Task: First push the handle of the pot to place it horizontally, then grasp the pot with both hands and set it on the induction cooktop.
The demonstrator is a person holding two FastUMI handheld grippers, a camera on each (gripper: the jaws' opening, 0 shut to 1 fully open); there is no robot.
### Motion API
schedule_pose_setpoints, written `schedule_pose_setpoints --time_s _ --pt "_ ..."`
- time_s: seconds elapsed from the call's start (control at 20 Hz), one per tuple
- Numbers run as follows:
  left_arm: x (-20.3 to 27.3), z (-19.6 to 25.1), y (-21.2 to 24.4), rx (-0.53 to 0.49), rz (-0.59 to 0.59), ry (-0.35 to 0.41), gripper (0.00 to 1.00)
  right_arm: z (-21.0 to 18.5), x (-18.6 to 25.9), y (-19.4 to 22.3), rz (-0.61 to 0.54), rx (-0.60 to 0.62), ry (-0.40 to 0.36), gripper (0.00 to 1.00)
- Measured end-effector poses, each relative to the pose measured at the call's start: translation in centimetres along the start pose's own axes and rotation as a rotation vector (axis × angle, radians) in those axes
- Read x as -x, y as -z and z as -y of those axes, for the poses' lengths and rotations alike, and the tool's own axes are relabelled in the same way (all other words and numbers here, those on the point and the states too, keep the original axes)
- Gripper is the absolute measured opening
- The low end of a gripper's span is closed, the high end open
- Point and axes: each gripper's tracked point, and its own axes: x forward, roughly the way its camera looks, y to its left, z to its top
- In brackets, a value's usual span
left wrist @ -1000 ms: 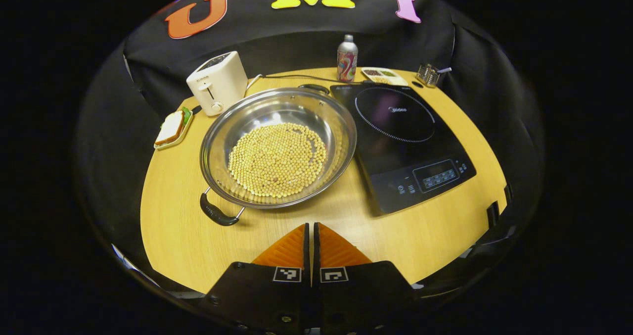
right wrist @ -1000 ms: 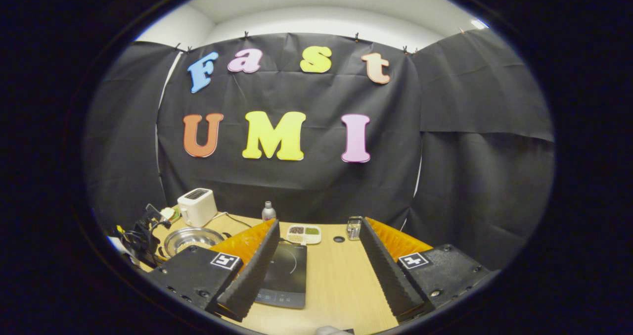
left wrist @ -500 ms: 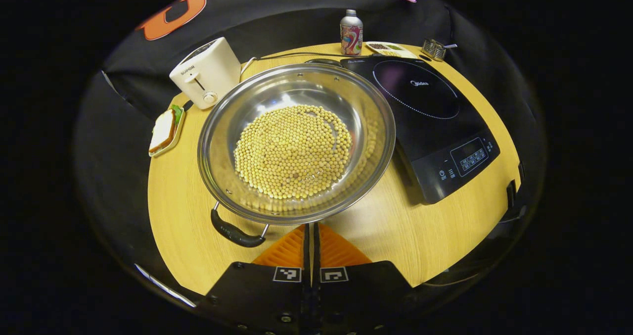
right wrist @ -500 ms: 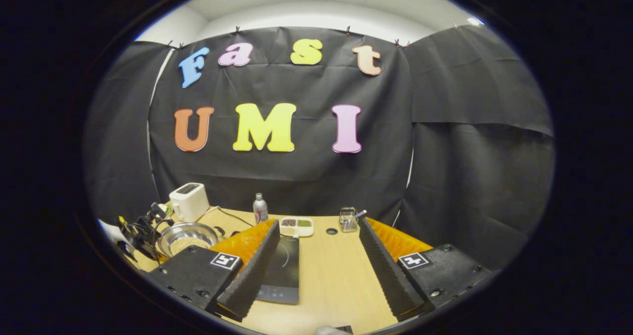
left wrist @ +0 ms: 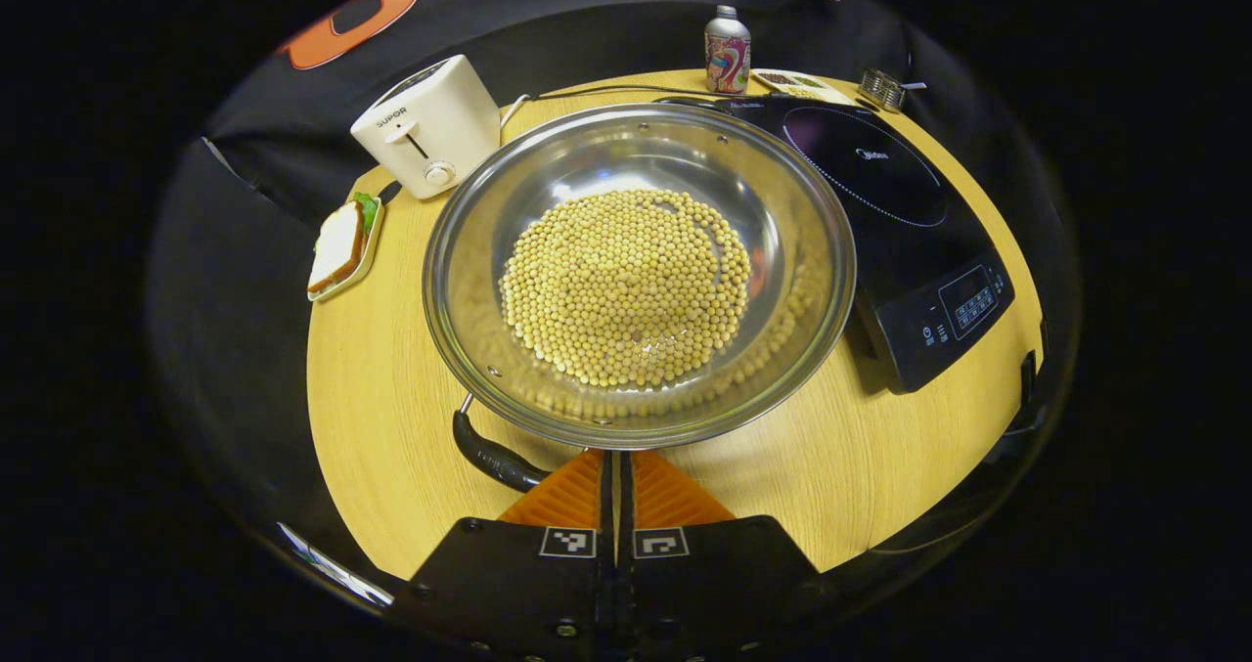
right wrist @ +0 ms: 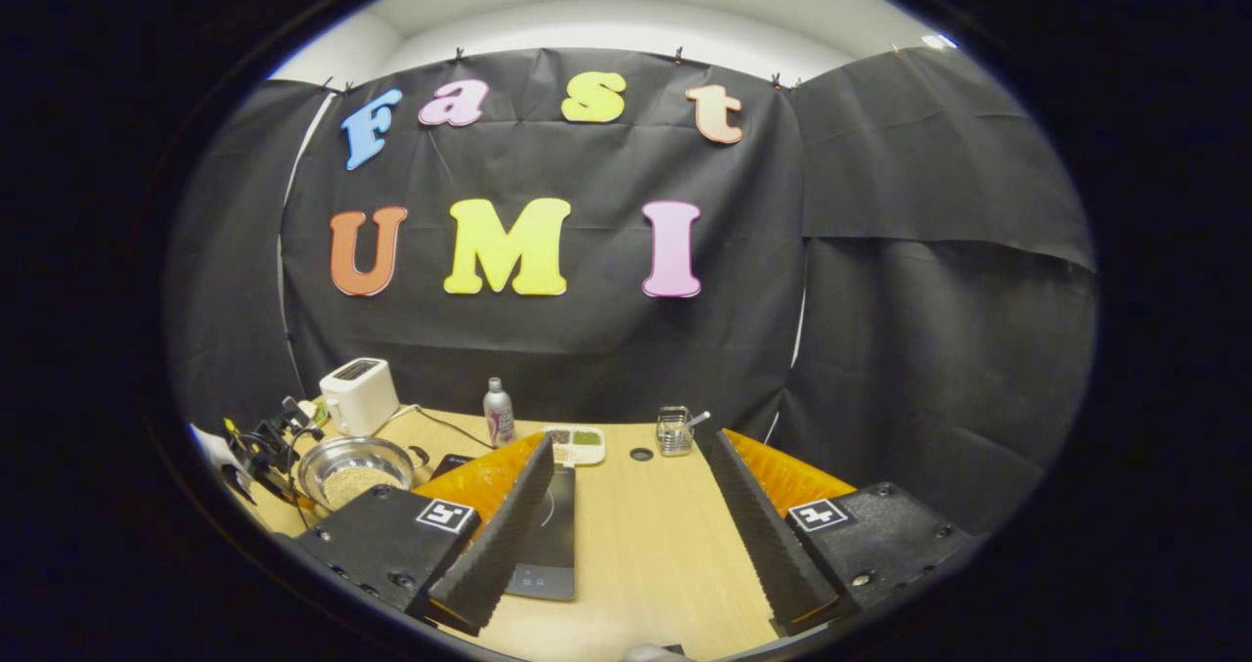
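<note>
On the counter [left wrist: 391, 369]: a wide steel pot [left wrist: 641, 271] is sitting near the left edge, just beside the induction cooktop [left wrist: 900, 202] on its right.
Pot contents: round yellow beans [left wrist: 626, 286], probably soybeans, are lying loose in a shallow heap on the bottom.
Near handle: a black curved loop handle [left wrist: 494, 459] is pointing toward the camera and to the left, so the pot is lying diagonally rather than level across.
Far handle: its dark edge is just showing past the back rim.
Left gripper [left wrist: 616, 481]: its ribbed orange fingers are pressed together and holding nothing; the tips are sitting just beside the near handle, under the pot's rim; contact cannot be told.
Right gripper [right wrist: 626, 506]: its dark ribbed fingers are standing wide apart, gripping nothing, and hanging well away from the pot above bare counter.
Handling: polished steel is looking rigid and slippery, and the beans are likely adding weight and rolling if tilted.
Where to take hold: the two coated loop handles are offering the surest grip, one per gripper, with the pot kept level.
Background: a white toaster [left wrist: 427, 126], a sandwich on a small tray [left wrist: 337, 246] and a printed metal bottle [left wrist: 727, 51] are standing behind.
</note>
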Motion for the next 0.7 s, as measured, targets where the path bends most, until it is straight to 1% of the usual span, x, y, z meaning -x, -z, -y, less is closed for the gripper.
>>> schedule_pose_setpoints --time_s 0.25,0.7 --pt "0.2 -0.9 0.1 0.019 0.003 -0.019 0.0 0.1 -0.4 -0.3 0.001 0.006 0.001 0.99" --pt "-1.7 -5.4 -0.6 0.057 0.006 -0.066 0.0 0.3 -0.3 -0.3 -0.007 0.018 0.011 0.99"
